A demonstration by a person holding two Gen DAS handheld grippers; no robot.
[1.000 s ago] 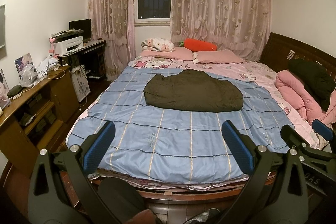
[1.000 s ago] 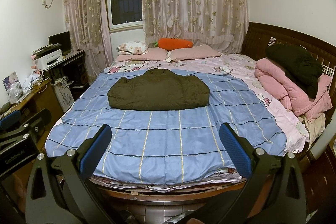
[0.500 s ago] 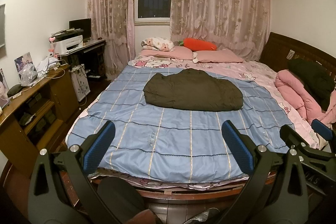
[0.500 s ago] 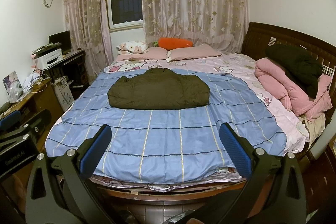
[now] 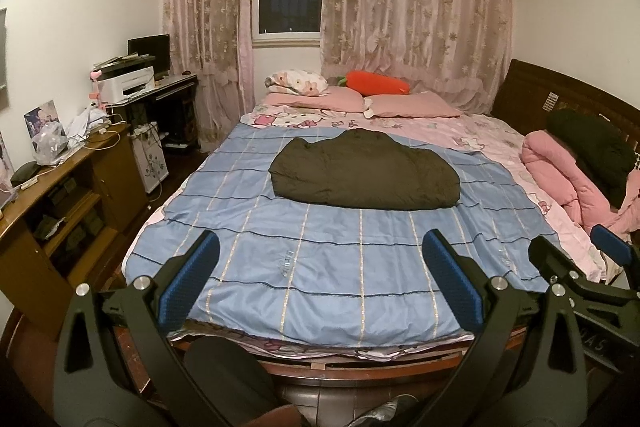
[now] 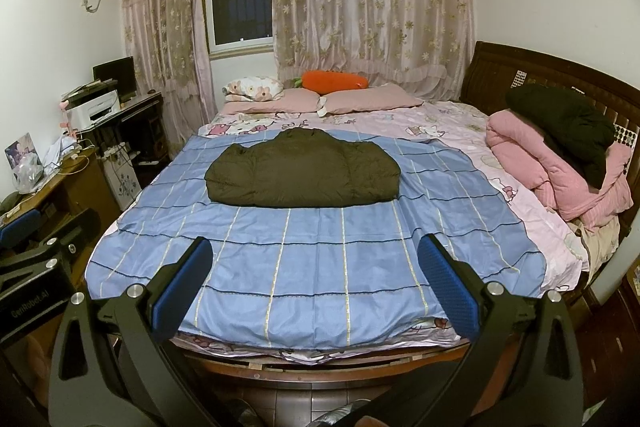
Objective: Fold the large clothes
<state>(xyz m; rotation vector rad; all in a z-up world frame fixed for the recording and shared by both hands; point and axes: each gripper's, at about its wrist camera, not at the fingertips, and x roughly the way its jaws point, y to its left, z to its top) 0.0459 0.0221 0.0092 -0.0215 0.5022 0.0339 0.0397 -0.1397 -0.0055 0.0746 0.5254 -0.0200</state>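
Note:
A dark olive padded jacket [image 5: 365,171] [image 6: 303,173] lies folded into a flat bundle on the blue checked sheet [image 5: 340,259] [image 6: 320,259], in the middle of the bed. My left gripper [image 5: 320,281] hangs open before the bed's foot, well short of the jacket, nothing between its blue pads. My right gripper [image 6: 314,283] is likewise open and empty at the foot of the bed. In the left wrist view the right gripper shows at the right edge [image 5: 584,267]; in the right wrist view the left gripper shows at the left edge.
Pink pillows [image 5: 412,105] and an orange carrot cushion [image 5: 378,83] lie at the far end. A pink quilt [image 6: 560,171] with a black garment [image 6: 564,131] on it sits along the right side by the wooden headboard. A wooden desk [image 5: 60,195] and a printer [image 5: 126,83] stand on the left.
Both views have shifted very slightly, so the bed sits marginally differently in frame. The jacket has not moved and both grippers stay open.

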